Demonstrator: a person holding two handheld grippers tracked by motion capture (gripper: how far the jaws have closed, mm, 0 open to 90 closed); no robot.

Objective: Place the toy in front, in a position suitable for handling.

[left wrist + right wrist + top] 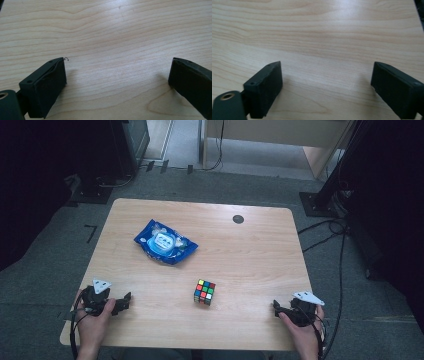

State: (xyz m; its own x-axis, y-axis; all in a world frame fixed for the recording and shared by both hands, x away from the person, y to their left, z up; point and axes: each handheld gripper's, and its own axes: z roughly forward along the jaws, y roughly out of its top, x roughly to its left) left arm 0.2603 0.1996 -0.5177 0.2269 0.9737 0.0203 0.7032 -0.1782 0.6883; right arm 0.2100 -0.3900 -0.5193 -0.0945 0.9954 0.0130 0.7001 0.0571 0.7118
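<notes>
Presumably the puzzle cube (204,292) is the thing to take: it stands on the surface (250,255) between the two tools, ahead and inward of each. Approach level, jaws straddling two flat faces, and close squarely so it doesn't twist. The left hand-held gripper (123,302) rests low, jaws spread, empty. The right hand-held gripper (276,307) likewise sits spread over bare wood. Beyond the cube lies a blue packet (165,242).

L gripper (125,301) jaws wide, R gripper (276,307) same, both low
</notes>
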